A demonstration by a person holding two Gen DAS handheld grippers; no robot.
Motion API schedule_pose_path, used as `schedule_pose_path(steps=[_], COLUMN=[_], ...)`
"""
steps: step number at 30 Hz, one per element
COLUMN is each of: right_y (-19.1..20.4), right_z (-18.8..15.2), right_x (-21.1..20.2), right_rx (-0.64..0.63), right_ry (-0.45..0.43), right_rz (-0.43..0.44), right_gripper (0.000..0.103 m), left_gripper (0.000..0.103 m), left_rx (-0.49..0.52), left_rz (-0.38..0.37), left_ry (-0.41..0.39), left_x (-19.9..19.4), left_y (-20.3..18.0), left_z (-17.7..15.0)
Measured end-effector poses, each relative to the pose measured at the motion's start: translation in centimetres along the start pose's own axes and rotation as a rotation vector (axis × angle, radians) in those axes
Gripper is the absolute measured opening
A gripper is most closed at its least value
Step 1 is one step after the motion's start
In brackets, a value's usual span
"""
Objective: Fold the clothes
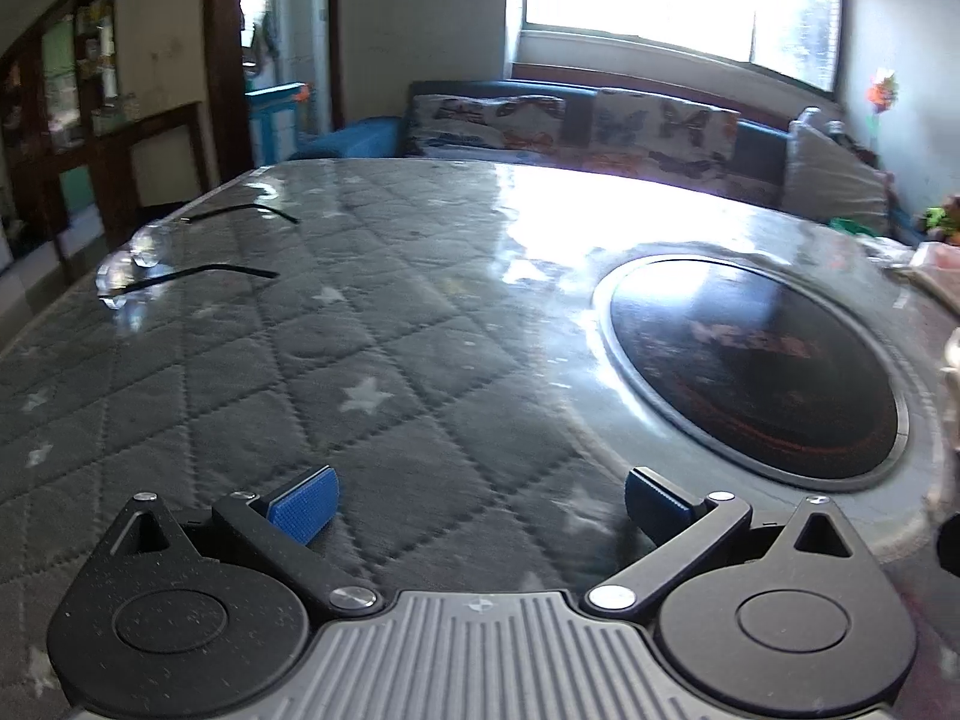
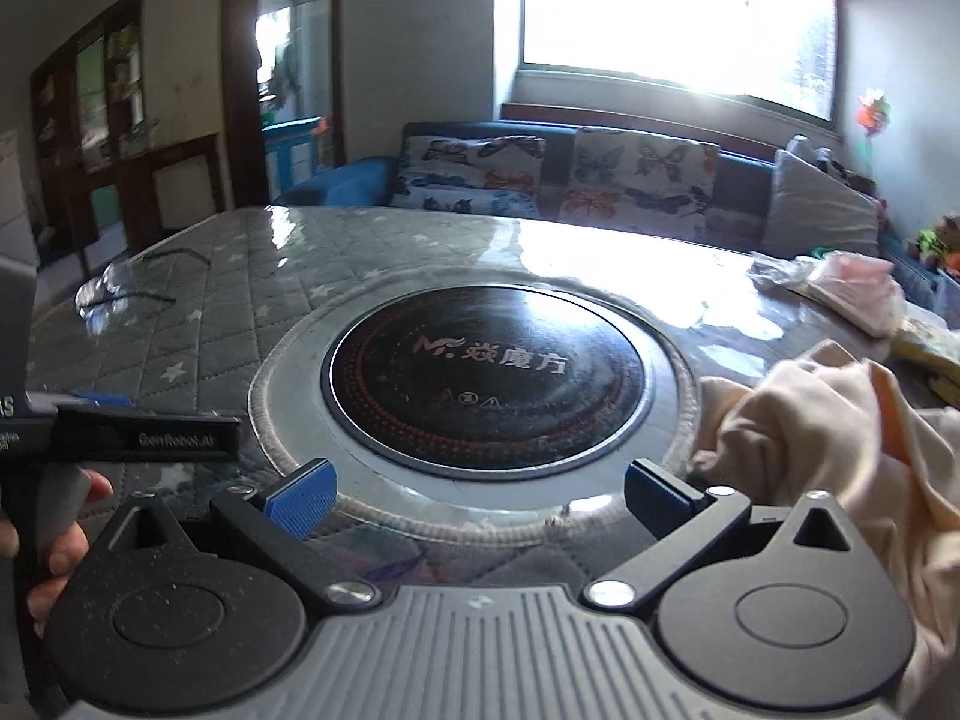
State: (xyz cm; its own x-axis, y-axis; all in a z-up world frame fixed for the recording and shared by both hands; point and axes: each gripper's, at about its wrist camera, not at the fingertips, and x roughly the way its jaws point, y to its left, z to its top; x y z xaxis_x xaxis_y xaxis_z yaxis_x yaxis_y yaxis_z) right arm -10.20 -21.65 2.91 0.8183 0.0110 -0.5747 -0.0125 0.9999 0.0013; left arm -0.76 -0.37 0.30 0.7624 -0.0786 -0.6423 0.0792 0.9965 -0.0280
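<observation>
Garment: crumpled cream cloth garment (image 2: 828, 450) lies at the desk's (image 2: 252, 282) right edge, just beside the right gripper's (image 2: 480, 501) right finger.
Fingers: both grippers' (image 1: 480, 507) blue-padded pairs spread wide, empty.

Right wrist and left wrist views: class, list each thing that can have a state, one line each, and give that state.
Left hand-held gripper: open, holding nothing, above the table.
Right hand-held gripper: open, holding nothing.
Cream garment: crumpled in a heap, not folded, at the right of the table.
Eyeglasses: temples unfolded, lying on the table.
Round cooktop: bare, nothing on it.
Table cover: laid flat, glossy.
</observation>
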Motion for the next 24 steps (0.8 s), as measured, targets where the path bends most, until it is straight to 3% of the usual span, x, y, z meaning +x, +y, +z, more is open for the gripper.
schedule_pose_path(steps=[9,18,24], right_y=[0.2,-2.7,-5.5], right_z=[0.4,-1.4,-2.9], right_x=[-2.5,-4.6,-6.9], right_rx=[0.070,0.169,0.136], right_ry=[-0.015,-0.046,-0.045], right_rz=[-0.062,-0.108,-0.144], right_gripper=[0.103,0.103,0.103], left_gripper=[0.103,0.103,0.103], left_rx=[0.069,0.173,0.175], left_rz=[-0.087,-0.157,-0.217], left_ry=[0.047,-0.027,-0.088], left_x=[-2.2,-5.3,-7.8], left_y=[-1.1,-5.2,-8.3], left_z=[1.0,1.9,0.9])
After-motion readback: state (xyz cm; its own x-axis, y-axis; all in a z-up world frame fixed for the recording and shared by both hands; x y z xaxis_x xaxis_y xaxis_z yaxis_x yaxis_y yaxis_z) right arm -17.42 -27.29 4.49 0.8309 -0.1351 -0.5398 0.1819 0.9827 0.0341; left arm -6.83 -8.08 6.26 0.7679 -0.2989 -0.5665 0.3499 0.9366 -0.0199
